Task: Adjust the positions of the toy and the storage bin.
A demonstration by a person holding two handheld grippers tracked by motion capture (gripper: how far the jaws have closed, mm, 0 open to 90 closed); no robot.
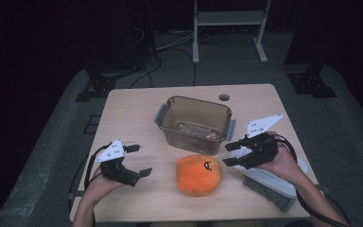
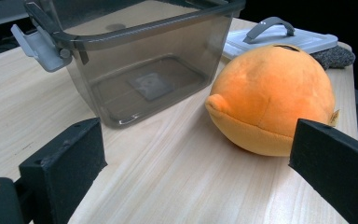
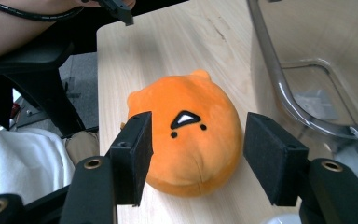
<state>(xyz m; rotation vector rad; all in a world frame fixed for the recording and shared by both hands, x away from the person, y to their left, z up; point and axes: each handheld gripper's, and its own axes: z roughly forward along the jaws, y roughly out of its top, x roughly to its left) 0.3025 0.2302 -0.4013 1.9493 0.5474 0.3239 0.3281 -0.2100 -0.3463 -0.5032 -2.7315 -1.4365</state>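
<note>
Black foam-padded jaws of my right tongs point(image 3: 193, 158) stand spread in the right gripper view, framing the round orange plush toy with a small black-and-white face point(image 3: 186, 135) without touching it; I see no grip there. From above, my right tongs point(image 1: 231, 153) hover just right of the toy point(image 1: 199, 174), which lies on the pale wooden table point(image 1: 137, 118) near the middle of its front edge. My left tongs point(image 1: 139, 161) are spread too, with nothing between them, near the front left corner. Behind the toy stands the clear smoky plastic box with grey latches point(image 1: 194, 124), open-topped, at the table's centre. Its far rim is cut off in the left gripper view. My right hand partly hides the white lid with a grey handle point(image 2: 279, 39), which rests on something dark and speckled that I cannot make out. A small tag at the toy's side is too blurred to read.
</note>
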